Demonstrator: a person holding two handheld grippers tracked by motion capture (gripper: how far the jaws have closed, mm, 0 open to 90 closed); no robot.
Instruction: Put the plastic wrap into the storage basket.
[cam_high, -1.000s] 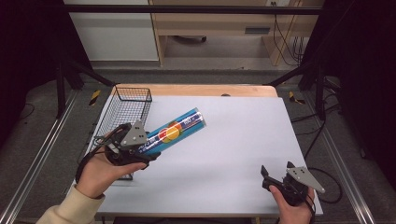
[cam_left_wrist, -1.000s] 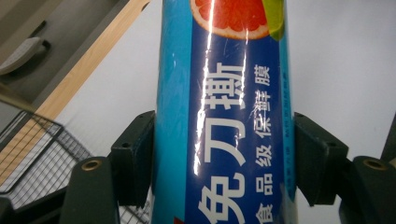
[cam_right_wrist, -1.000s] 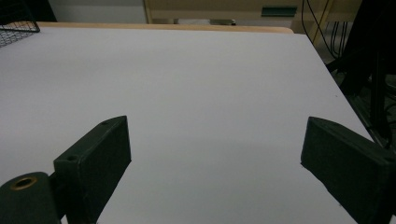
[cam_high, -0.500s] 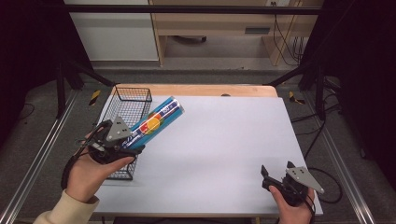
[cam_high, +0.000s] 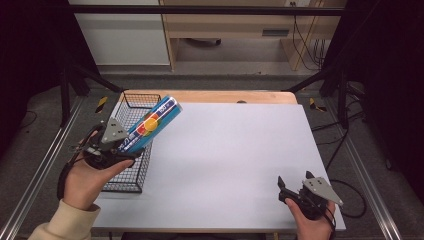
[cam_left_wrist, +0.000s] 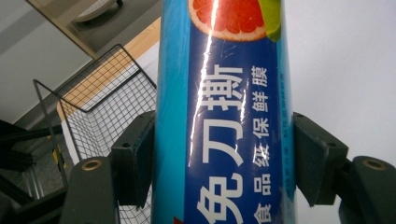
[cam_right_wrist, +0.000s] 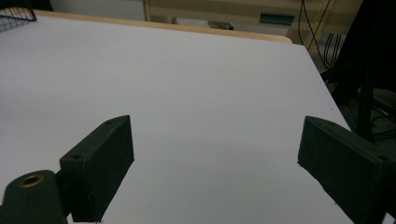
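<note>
The left gripper (cam_high: 131, 150) clamps a blue cling-film tube (cam_high: 152, 124), tilted above the wire basket (cam_high: 125, 175). Its own view reveals grapefruit artwork; the right gripper (cam_high: 295, 187) rests wide open, empty, on the tabletop (cam_high: 225, 150)

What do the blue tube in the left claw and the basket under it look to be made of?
Blue tube: probably card or plastic under a glossy printed film, judging by the bright streak of glare along it. Basket: thin black wire, likely coated metal, with an open square mesh you can see through.
</note>
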